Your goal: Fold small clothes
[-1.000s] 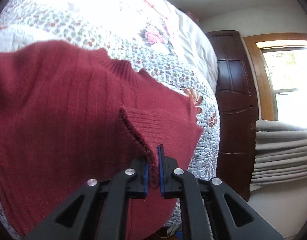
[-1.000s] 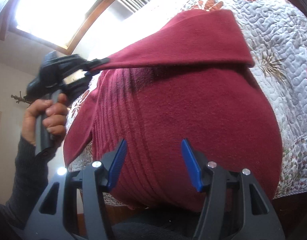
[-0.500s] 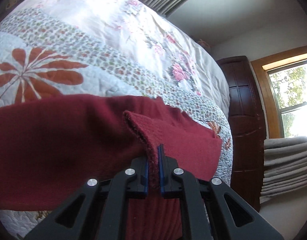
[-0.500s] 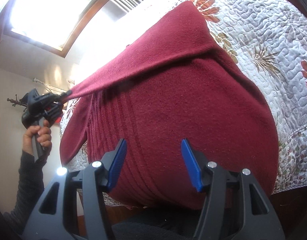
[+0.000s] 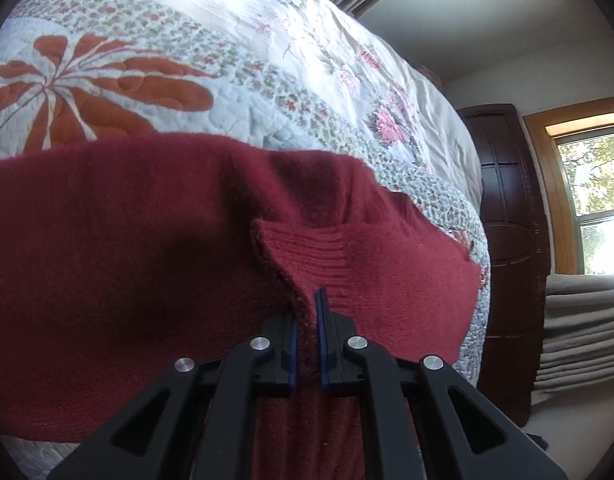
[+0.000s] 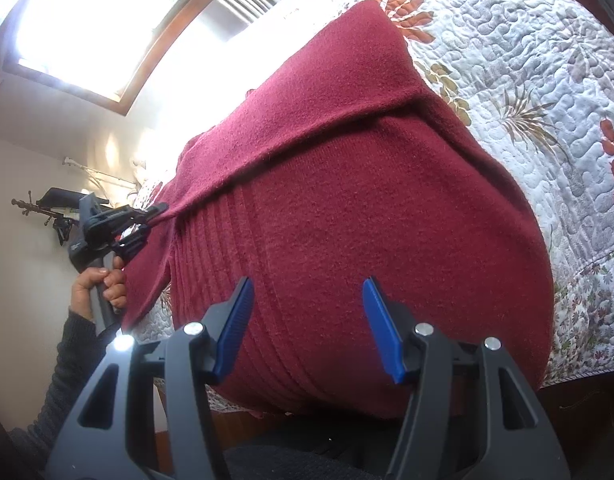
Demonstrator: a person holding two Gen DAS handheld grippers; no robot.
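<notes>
Left gripper pinches the sweater's cuff; right gripper hangs spread above it.

Left wrist view: the left gripper [image 5: 305, 308] is clamped on the ribbed cuff [image 5: 319, 254] of the red sweater [image 5: 119, 248], which lies on the quilt [image 5: 155, 32]. Right wrist view: a hand [image 6: 101, 286] in a dark sleeve [image 6: 63, 364] holds that gripper out left, sleeve stretched across the sweater; the right gripper [image 6: 307, 300] hovers, jaws wide apart, empty, over the sweater's body.

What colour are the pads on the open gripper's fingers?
Blue pads on the right gripper, clearest in the right wrist view.
</notes>
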